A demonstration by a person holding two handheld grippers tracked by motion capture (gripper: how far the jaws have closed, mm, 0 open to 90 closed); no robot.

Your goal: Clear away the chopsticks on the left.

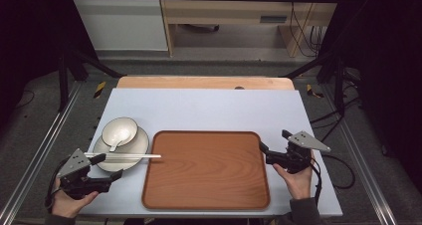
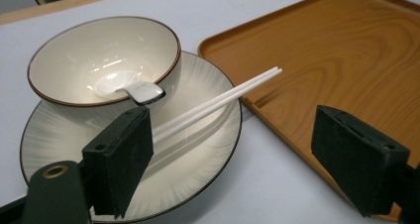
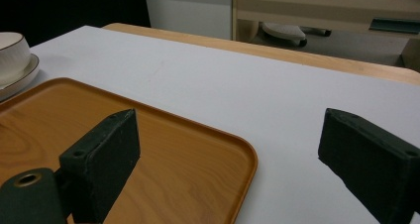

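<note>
Two white chopsticks bridge one plate and one tray rim near the tabletop's left edge; both the left gripper and the right gripper gape, released.

Wooden shelving behind grey floor

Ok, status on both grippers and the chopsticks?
Left gripper open, short of chopsticks. Right gripper open at tray corner. Chopsticks lie across plate, tips over tray edge.
</note>
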